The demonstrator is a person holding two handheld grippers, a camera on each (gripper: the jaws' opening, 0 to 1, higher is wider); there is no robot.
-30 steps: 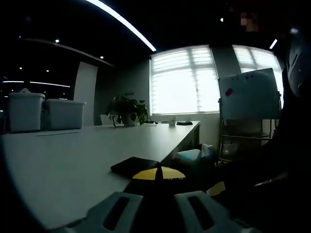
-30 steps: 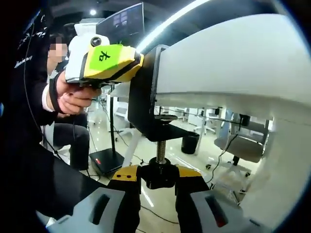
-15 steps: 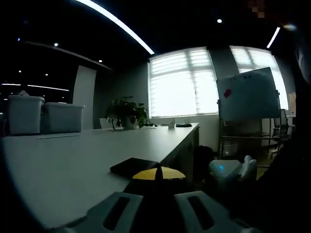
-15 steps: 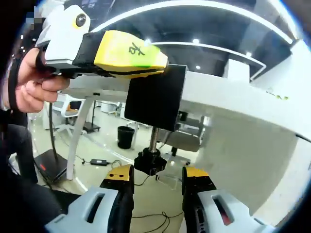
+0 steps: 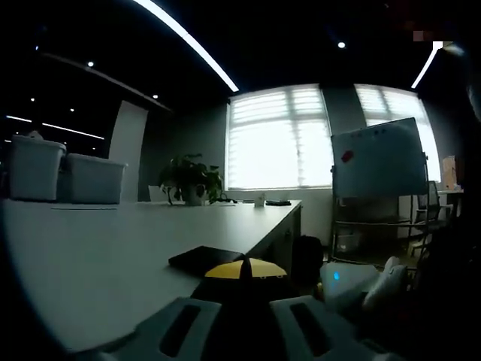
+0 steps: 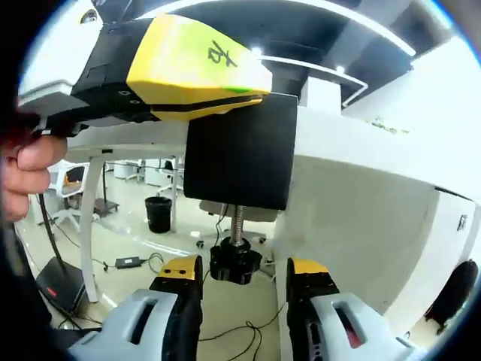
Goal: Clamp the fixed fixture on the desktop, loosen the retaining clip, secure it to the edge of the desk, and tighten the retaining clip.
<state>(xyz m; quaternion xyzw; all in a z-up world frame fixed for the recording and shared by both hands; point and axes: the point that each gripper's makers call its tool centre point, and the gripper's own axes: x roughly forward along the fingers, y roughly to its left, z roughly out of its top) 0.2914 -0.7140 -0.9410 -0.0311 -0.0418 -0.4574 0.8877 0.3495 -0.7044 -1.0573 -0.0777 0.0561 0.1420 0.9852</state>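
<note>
The white desk (image 6: 353, 188) is seen from below in the right gripper view, with the black clamp fixture (image 6: 239, 154) hung over its edge. The fixture's top is gripped by the left hand-held gripper (image 6: 192, 68), whose jaws are closed on it. Below, the black screw knob (image 6: 235, 263) sits between the parted jaws of the right hand-held gripper (image 6: 244, 272), with small gaps visible on both sides.

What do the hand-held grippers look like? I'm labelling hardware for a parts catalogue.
In the right gripper view, the right hand-held gripper has pale grey bodies with dark oblong slots and black jaws capped in yellow. The left hand-held gripper, coming in above, has a yellow nose with a black handwritten character on a green patch, a black midsection and a white rear housing. In the dim left gripper view, its own jaws look grey with a yellow tip.
</note>
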